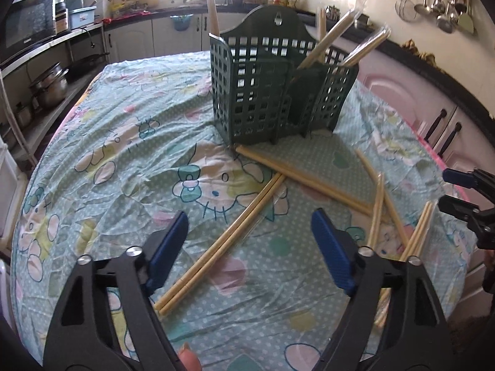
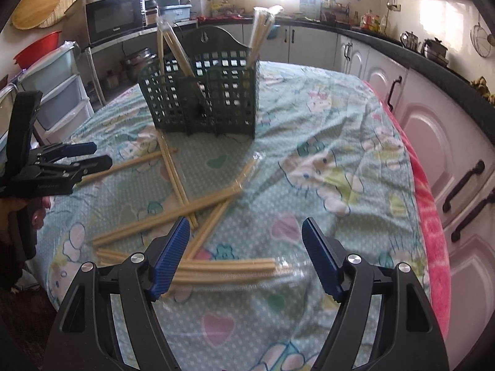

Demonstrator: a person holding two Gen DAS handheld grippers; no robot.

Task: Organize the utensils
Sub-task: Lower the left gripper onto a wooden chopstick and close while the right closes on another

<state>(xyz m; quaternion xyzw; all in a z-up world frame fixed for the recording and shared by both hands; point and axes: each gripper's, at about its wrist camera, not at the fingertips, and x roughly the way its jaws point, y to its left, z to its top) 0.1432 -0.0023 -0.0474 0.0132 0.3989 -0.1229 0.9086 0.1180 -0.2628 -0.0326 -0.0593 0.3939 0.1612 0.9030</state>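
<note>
Five wrapped pairs of pale wooden chopsticks (image 1: 222, 244) lie crossed on the cartoon-print tablecloth (image 1: 123, 142) in front of one dark green lattice caddy (image 1: 278, 92), which holds about three more pairs standing tilted in clear sleeves. Both grippers, left (image 1: 249, 232) and right (image 2: 246, 241), hover spread wide and empty above the loose pairs. No writing is legible.

Holder (image 1: 278, 86) on tablecloth (image 1: 123, 142), chopsticks (image 1: 222, 244) scattered before it, more inside
</note>
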